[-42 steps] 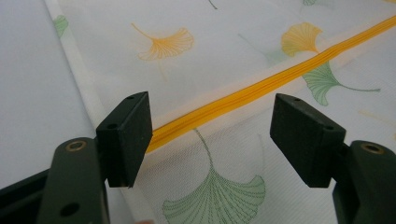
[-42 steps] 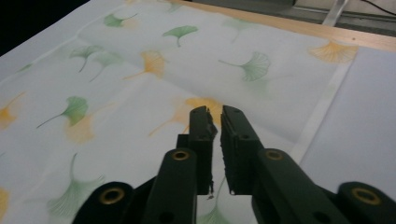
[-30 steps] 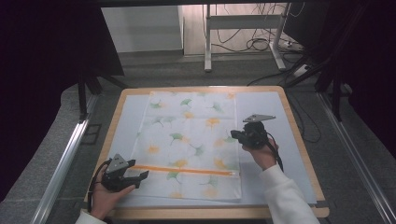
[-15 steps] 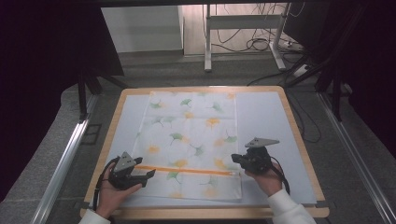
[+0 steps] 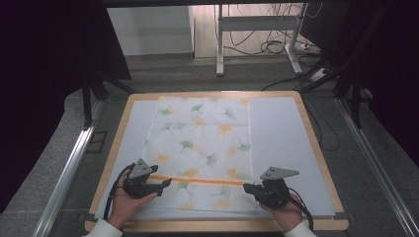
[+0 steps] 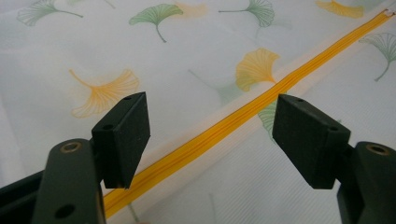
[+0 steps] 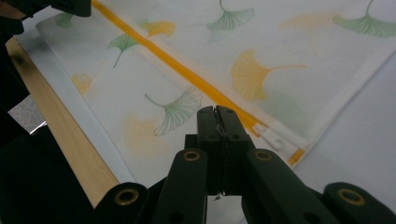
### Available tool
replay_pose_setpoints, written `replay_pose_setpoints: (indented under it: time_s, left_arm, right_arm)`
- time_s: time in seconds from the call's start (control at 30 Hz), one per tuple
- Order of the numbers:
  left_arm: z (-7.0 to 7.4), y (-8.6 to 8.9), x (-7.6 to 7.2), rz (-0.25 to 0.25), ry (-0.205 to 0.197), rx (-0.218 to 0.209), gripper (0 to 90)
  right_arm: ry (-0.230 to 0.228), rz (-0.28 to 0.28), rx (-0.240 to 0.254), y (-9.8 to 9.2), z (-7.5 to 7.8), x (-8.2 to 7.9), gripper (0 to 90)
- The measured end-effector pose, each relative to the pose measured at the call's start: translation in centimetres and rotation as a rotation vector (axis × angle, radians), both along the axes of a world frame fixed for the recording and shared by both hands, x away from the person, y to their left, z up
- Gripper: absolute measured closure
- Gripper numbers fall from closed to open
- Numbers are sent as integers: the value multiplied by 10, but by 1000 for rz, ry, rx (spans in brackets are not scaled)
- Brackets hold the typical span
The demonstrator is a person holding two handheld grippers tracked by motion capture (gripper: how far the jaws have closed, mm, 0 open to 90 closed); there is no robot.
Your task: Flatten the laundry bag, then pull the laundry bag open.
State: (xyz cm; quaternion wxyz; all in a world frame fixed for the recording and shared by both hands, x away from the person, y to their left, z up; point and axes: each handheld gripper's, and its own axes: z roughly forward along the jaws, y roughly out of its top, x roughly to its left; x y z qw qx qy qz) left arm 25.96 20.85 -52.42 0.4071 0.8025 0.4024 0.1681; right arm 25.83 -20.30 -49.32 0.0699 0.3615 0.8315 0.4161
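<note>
A white cloth [image 5: 202,138] printed with green and yellow ginkgo leaves lies flat on the table mat. An orange zipper [image 5: 202,180] crosses it near the front edge. My left gripper [image 5: 167,183] is at the zipper's left end. It is open, and the zipper [image 6: 261,102] runs between its jaws in the left gripper view [image 6: 210,121]. My right gripper [image 5: 246,187] is at the zipper's right end with its jaws shut [image 7: 217,112] and nothing seen between them. Its tips are just short of the white zipper pull [image 7: 272,136].
The cloth rests on a pale mat [image 5: 281,133] on a table with a wooden rim [image 5: 212,226]. The near wooden edge [image 7: 60,135] runs close behind the right gripper. Desk legs and cables [image 5: 257,44] stand on the floor beyond the table.
The right gripper has come down from the cloth's right side to the zipper's right end near the front edge. The left gripper has edged right, onto the zipper's left end.
</note>
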Motion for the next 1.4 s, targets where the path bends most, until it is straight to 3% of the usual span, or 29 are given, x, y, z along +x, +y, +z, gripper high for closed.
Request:
replay_pose_setpoints:
  time_s: [0.13, 0.33, 0.8, 0.97, 1.23, 1.4]
  left_arm:
    - [2, -6, 3, -10, 4, -4, 271]
    - [4, -17, 2, -42, -14, 16, 270]
    - [15, -45, 14, -100, -36, 22, 271]
    - [20, -64, 15, -145, -53, 48, 271]
    - [22, -109, 16, -243, -64, 73, 270]
    - [24, -121, 18, -267, -63, 69, 270]
  right_arm:
    - [28, -2, -15, -3, -6, -5, 876]
    - [29, -7, -21, -10, -8, -14, 875]
    - [35, 20, -91, -1, -18, -11, 873]
    - [40, 25, -114, -1, -20, -9, 866]
    - [31, 17, -137, -3, -19, -6, 868]
    - [28, 16, -145, -1, -20, -6, 868]
